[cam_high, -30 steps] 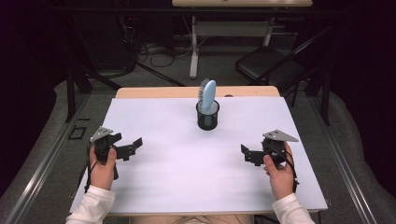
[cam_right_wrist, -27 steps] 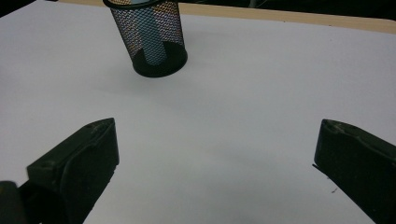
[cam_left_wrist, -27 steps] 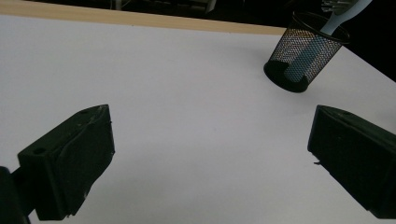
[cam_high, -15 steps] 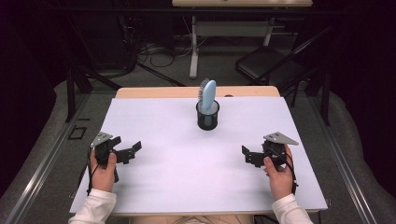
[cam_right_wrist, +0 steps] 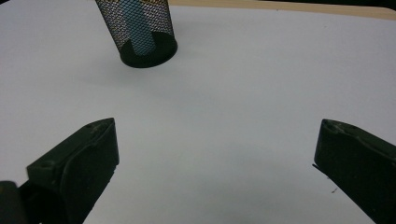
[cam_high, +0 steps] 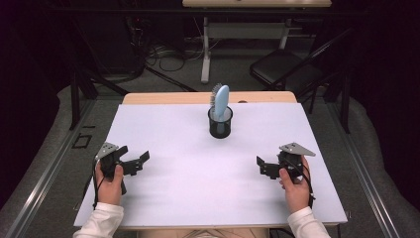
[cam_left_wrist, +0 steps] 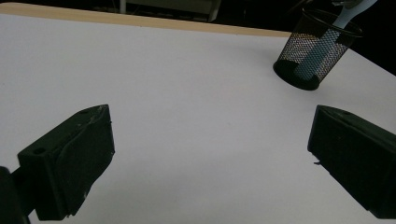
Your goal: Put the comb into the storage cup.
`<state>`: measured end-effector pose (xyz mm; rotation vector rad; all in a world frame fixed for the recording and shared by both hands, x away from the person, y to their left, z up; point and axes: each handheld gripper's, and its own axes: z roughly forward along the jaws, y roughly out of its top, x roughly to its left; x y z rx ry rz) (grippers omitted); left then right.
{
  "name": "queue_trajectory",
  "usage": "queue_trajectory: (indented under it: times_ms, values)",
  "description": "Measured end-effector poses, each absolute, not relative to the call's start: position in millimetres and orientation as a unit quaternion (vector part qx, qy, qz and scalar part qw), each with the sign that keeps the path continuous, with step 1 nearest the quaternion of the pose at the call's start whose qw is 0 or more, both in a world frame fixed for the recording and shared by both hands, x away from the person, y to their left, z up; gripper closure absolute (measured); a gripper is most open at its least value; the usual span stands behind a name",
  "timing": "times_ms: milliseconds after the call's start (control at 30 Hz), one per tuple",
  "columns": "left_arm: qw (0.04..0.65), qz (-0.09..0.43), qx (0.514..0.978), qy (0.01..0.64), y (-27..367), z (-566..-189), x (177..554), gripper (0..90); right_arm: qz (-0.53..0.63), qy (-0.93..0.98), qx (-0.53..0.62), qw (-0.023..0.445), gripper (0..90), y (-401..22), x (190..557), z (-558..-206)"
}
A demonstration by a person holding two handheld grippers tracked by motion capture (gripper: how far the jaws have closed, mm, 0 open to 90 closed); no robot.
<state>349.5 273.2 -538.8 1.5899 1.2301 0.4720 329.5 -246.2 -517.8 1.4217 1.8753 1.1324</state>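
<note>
Black mesh cup (cam_high: 220, 123) unmoved; left claw (cam_high: 138, 161) and right claw (cam_high: 263, 166), both wide, have drifted slightly nearer the person.

In the high view the table (cam_high: 163, 134) takes the middle and lower frame. A mesh cup (cam_high: 220, 122) stands on it just above centre, toward the far edge, with a hairbrush (cam_high: 221, 100) standing in it, head upward. The left gripper (cam_high: 140, 161) sits at lower left of the frame and the right gripper (cam_high: 261, 164) at lower right, both over the tabletop, well apart from each other and from the cup, which lies between and beyond them. A chair (cam_high: 285, 69) stands behind the table, upper right
</note>
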Motion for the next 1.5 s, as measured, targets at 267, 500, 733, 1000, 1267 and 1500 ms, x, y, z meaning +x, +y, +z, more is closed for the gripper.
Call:
queue_trajectory:
  times_ms: [267,500,733,1000,1267,1500]
  values:
    - [0.509,0.198,0.662,0.514,275,-541,350,0.6,0.418,0.69,0.528,0.265,0.0,-248,330,-520]
    - [0.506,0.199,0.661,0.518,276,-543,350,0.6,0.416,0.689,0.532,0.263,0.0,-250,330,-523]
    - [0.504,0.199,0.661,0.519,276,-544,351,0.6,0.414,0.689,0.533,0.263,0.0,-250,330,-525]
    - [0.504,0.199,0.661,0.52,276,-545,351,0.6,0.41,0.69,0.536,0.261,0.0,-250,331,-526]
    - [0.503,0.196,0.661,0.521,276,-546,351,0.6,0.409,0.689,0.538,0.261,0.0,-251,332,-528]
    - [0.502,0.197,0.661,0.522,276,-546,351,0.6,0.408,0.69,0.539,0.259,0.0,-251,332,-529]
